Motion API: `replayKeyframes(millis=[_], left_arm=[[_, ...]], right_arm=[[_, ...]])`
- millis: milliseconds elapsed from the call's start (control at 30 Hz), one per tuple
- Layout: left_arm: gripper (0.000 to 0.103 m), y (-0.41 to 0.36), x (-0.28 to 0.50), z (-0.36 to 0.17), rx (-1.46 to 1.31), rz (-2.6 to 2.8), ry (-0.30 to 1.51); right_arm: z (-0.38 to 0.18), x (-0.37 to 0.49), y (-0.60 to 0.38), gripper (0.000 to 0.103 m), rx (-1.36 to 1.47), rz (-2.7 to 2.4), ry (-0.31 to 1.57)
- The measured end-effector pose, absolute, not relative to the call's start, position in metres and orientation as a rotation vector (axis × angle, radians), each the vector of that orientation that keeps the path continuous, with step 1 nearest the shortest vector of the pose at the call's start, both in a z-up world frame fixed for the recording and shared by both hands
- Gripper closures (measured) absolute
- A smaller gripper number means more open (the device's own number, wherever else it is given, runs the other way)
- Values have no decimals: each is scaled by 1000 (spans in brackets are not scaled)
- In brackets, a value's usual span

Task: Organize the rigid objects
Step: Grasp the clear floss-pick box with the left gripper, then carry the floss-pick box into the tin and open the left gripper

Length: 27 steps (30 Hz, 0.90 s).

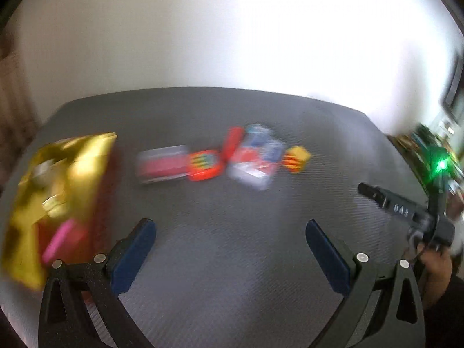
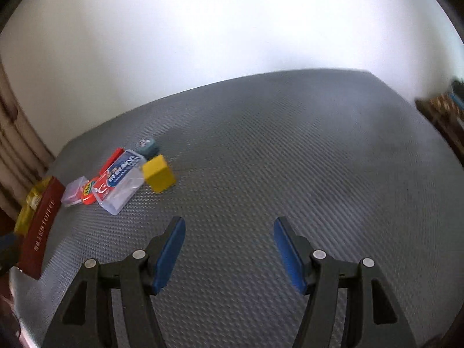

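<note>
Rigid objects sit bunched on the grey, diamond-embossed mat (image 2: 261, 150): a clear plastic case (image 2: 120, 184) lies at the centre, a yellow cube (image 2: 159, 173) touching its right edge, a red flat tin (image 2: 88, 195) at its left. Left of that, a gold-lined red box (image 1: 63, 197) with glossy foil. The left gripper (image 1: 230, 246) hangs wide apart, empty; the right gripper (image 2: 229, 249) is parted too, holding nothing.

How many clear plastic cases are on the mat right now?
2: a large clear case beside the yellow block, and a small clear case nearer the red box. Others may be hidden.
</note>
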<state>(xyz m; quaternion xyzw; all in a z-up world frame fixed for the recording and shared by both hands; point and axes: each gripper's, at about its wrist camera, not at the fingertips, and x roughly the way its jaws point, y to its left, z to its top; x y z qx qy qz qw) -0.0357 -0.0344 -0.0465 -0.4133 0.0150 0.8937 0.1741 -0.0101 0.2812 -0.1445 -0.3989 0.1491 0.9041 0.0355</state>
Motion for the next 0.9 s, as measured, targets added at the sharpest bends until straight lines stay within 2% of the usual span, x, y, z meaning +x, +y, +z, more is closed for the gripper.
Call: replayKeyframes(millis=[167, 267, 367, 400, 467, 500, 567, 700, 900], left_arm=[[1, 22, -82, -60, -1169, 2409, 255], [5, 43, -109, -73, -1182, 2343, 341], [15, 56, -132, -90, -1251, 2298, 435], [23, 58, -138, -95, -1275, 2292, 459], [26, 62, -148, -102, -1299, 2307, 501], [28, 61, -153, -103, -1308, 2301, 504], [41, 61, -161, -108, -1353, 2266, 481], [45, 69, -171, -119, -1403, 2225, 540], [46, 72, -159, -100, -1367, 2290, 465]], right_arm=[[-149, -2, 289, 38, -1189, 2821, 447], [-151, 6, 293, 38, -1168, 2841, 463], [-151, 9, 298, 37, -1168, 2852, 507], [-150, 10, 299, 37, -1161, 2859, 513], [-147, 14, 304, 37, -1148, 2870, 532], [-146, 14, 306, 37, -1141, 2873, 542], [-145, 15, 309, 37, -1136, 2875, 560], [-143, 15, 306, 37, -1143, 2897, 556], [-136, 20, 304, 37, -1121, 2916, 533]])
